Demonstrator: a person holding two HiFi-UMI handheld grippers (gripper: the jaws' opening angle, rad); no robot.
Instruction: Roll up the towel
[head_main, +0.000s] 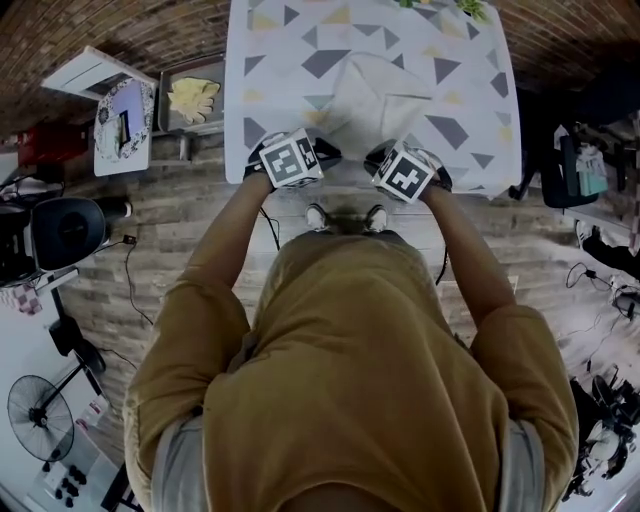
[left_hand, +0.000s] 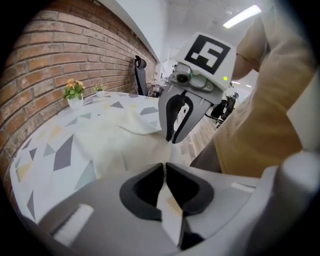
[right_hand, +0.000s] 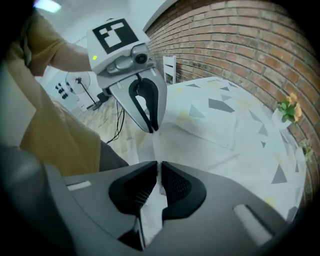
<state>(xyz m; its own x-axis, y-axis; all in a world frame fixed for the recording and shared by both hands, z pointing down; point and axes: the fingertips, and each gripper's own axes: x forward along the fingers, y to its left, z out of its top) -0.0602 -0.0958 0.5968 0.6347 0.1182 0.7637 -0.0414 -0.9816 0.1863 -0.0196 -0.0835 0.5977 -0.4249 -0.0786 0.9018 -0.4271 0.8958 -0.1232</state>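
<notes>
Cream towel (head_main: 375, 100), triangle-patterned tablecloth (head_main: 268, 60), mustard shirt (head_main: 350, 370)
</notes>
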